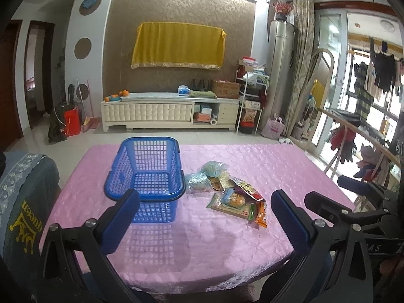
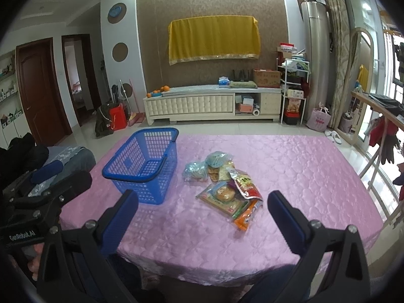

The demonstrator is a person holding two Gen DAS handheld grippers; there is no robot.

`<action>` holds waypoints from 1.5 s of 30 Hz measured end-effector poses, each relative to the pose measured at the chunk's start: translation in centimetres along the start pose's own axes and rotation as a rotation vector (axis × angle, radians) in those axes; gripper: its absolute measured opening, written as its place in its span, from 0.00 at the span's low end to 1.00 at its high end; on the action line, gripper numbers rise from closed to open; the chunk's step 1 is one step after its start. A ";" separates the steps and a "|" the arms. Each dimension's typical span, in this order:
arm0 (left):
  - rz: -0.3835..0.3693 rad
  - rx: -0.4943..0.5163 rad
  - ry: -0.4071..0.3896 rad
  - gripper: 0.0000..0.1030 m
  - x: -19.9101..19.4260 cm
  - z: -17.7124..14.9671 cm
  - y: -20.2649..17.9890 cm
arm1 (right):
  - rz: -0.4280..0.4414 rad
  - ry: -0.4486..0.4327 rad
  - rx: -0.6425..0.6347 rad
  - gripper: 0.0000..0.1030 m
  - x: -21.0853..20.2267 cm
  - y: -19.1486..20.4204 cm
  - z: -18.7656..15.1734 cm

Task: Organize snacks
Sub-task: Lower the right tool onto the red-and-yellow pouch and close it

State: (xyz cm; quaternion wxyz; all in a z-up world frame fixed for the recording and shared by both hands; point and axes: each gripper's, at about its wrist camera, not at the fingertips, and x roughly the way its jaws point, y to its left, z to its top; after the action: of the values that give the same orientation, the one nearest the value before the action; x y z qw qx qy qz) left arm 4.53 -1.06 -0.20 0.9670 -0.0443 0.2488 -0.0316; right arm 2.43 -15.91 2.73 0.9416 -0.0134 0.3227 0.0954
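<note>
- Table covered by a shiny pink quilted cloth; both hand-held tools hovered over its near edge.
- Left gripper, black frame with blue pads, stood released: jaws wide apart, nothing between them. One pad overlapped the near rim of the basket in the left wrist view; contact could not be judged.
- Right gripper, same build, likewise spread wide and empty, aimed toward the snack pile.
- Blue perforated plastic basket sat upright on the left part of the table, nothing inside, handle folded down on the rim.
- Snacks lay in a loose heap just right of the basket, apart from it:
  - two clear bags with pale blue-green contents, nearest the basket;
  - a flat clear packet holding a round golden cake;
  - a red and yellow foil pouch, overlapping the cake packet;
  - an orange wrapper at the near end.
- Grey fabric with a yellow crown print draped at the left.
</note>
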 end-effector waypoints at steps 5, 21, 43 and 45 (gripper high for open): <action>-0.013 0.012 0.043 1.00 3.0 1.1 -1.6 | 0.011 0.031 0.009 1.00 2.1 -2.5 0.8; 0.010 0.093 0.234 1.00 16.1 2.9 -6.7 | 0.089 0.208 0.115 1.00 12.2 -12.2 2.2; 0.039 0.113 0.481 1.00 30.2 -0.2 -6.8 | 0.342 0.627 0.137 1.00 31.4 -16.7 -0.5; 0.048 0.114 0.491 1.00 30.9 -0.4 -6.6 | 0.355 0.657 0.123 1.00 32.6 -16.5 -0.9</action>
State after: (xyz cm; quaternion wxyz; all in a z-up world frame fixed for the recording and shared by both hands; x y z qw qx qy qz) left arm 31.08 -10.19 -14.62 0.8789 0.0254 0.4751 -0.0324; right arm 30.21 -26.63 -18.48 0.7558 0.0695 0.6098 0.2282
